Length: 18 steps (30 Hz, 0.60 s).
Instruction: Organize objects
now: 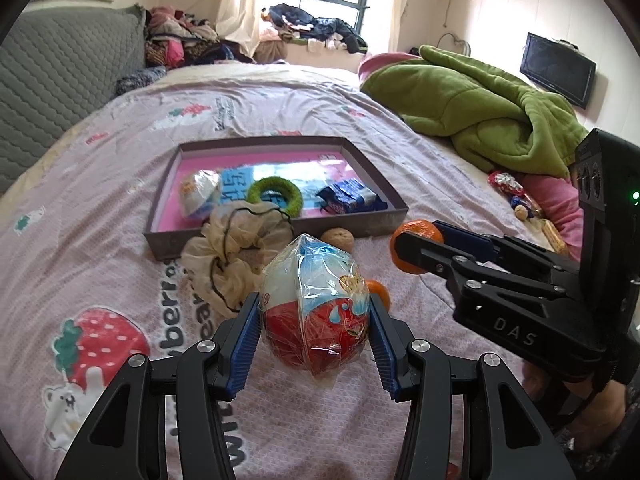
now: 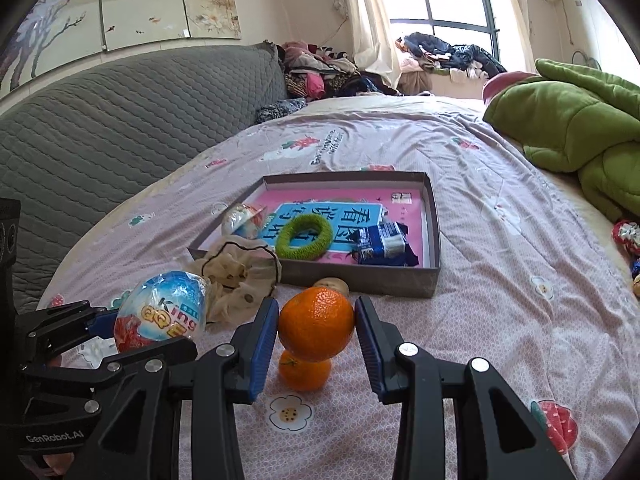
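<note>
the toy egg (image 1: pixel 316 312) is a large egg-shaped thing, white and blue on top and red below, sealed in crinkled clear wrap with cartoon print; in the right wrist view its side (image 2: pixel 162 312) reads "king". the mandarin (image 2: pixel 316 324) is round, bright orange, with a dimpled skin. a second mandarin (image 2: pixel 305 370) lies on the bed (image 2: pixel 500 320) right under the first, on the pink sheet printed with strawberries and flowers

near the middle of the bed sits a shallow grey box (image 1: pixel 280 232) with a pink lining. in it are a second wrapped egg (image 1: pixel 198 194) at its left side, a green fuzzy ring (image 1: pixel 274 196) in the middle over a blue-and-pink printed sheet, and a blue-and-white packet (image 1: pixel 352 196) at its right side. a beige scrunchie with a black cord (image 1: pixel 232 252) hangs over the box's near wall onto the bed, and a walnut (image 1: pixel 338 240) lies just outside that wall

the left gripper (image 1: pixel 314 316) stands about half spread, its blue pads pressed on both sides of the toy egg, which is held clear of the sheet. the right gripper (image 2: pixel 316 326) is also about half spread, pinching the upper mandarin between its blue pads, above the one on the bed. both held things are on the near side of the box, the egg to the left of the mandarin. a green quilt (image 1: pixel 480 96) is heaped toward the bed's far right edge
</note>
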Available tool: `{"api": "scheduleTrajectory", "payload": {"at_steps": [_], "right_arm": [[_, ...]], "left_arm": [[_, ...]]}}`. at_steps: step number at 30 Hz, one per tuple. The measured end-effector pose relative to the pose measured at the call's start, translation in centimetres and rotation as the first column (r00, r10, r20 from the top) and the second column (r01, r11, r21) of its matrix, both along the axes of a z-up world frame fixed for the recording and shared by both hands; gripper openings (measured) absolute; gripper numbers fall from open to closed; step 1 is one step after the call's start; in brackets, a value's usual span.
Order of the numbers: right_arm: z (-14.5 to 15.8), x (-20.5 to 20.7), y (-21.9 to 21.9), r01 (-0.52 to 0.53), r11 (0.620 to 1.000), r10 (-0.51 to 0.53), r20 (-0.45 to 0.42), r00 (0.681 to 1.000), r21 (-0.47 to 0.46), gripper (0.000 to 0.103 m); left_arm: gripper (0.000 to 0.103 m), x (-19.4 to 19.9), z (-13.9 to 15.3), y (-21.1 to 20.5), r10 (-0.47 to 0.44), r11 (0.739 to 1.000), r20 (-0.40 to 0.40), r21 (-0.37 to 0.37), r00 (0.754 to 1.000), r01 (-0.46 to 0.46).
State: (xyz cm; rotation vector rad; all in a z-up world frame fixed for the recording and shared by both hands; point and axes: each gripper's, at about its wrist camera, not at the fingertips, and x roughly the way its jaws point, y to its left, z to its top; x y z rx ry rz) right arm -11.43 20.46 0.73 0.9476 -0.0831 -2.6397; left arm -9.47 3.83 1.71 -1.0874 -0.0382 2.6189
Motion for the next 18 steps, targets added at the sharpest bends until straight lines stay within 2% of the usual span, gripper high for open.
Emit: {"api": "scheduleTrajectory", "payload": {"at_steps": [18], "right_arm": [[2.7,1.2,-0.5,-0.01,1.0,0.01,-0.078,0.997,0.003,0.04]], "left_arm": [[0.052,0.2,1.6,-1.1,0.045,0.999,-0.047,0.009,0.998,-0.044]]}}
